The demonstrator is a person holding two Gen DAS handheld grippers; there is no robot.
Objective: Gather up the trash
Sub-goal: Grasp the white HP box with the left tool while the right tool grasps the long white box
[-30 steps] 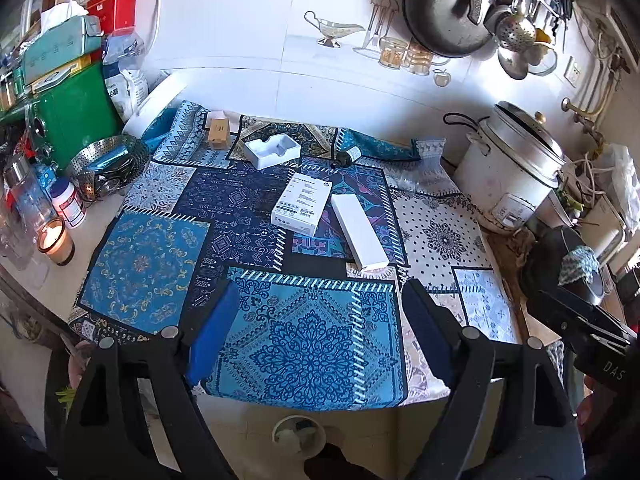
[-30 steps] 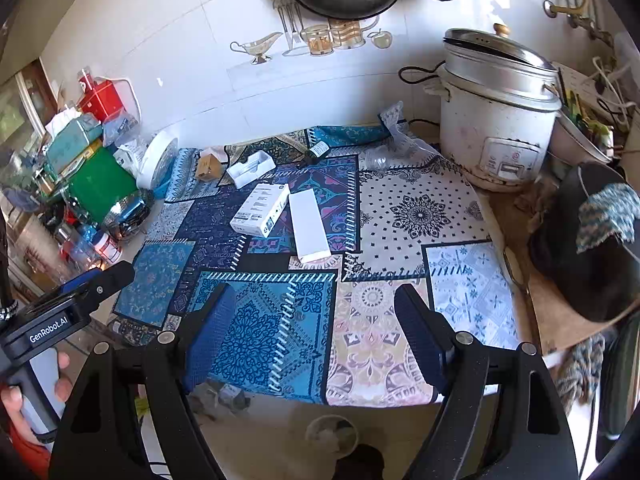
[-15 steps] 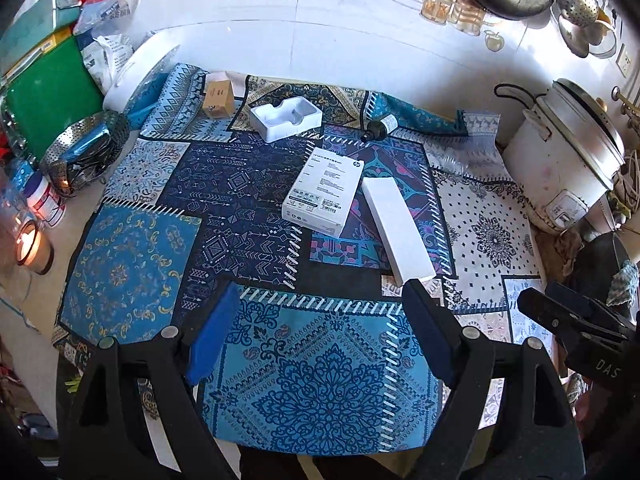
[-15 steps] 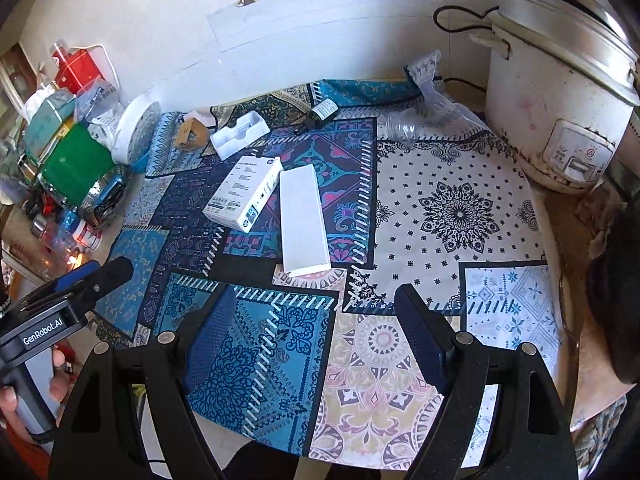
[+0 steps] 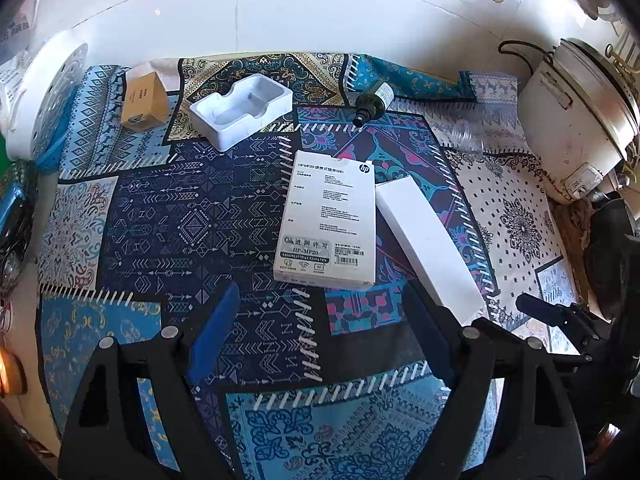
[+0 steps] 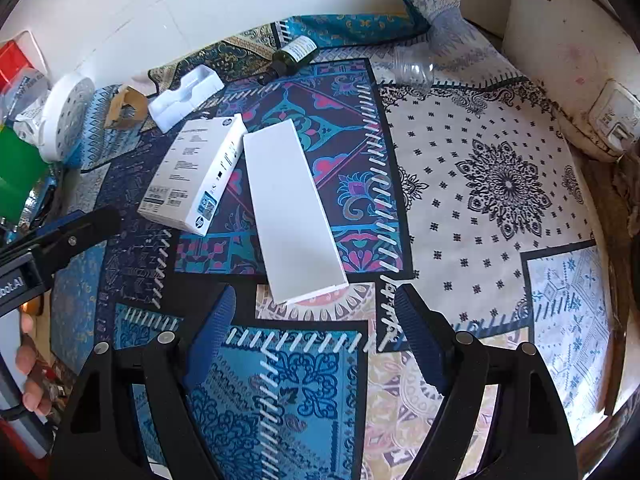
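Note:
On the patterned cloth lie a white printed box (image 5: 328,216) (image 6: 192,172) and a long plain white box (image 5: 428,244) (image 6: 292,208) side by side. Further back are a white moulded tray (image 5: 242,110) (image 6: 186,94), a small brown carton (image 5: 144,98) (image 6: 128,108), a dark green bottle (image 5: 372,102) (image 6: 292,56) and a clear crumpled plastic bottle (image 6: 412,68). My left gripper (image 5: 324,312) is open, hovering just short of the printed box. My right gripper (image 6: 316,320) is open too, just short of the long box's near end. Nothing is between either pair of jaws.
A white rice cooker (image 5: 580,120) stands at the right, against the tiled wall. A white perforated disc (image 5: 44,96) leans at the left by a green container (image 6: 16,176). In the right wrist view the left gripper and a hand (image 6: 28,372) show at the left edge.
Both grippers have come down and forward over the cloth toward the two white boxes, which now fill more of each view. Jaws stay as wide as before.

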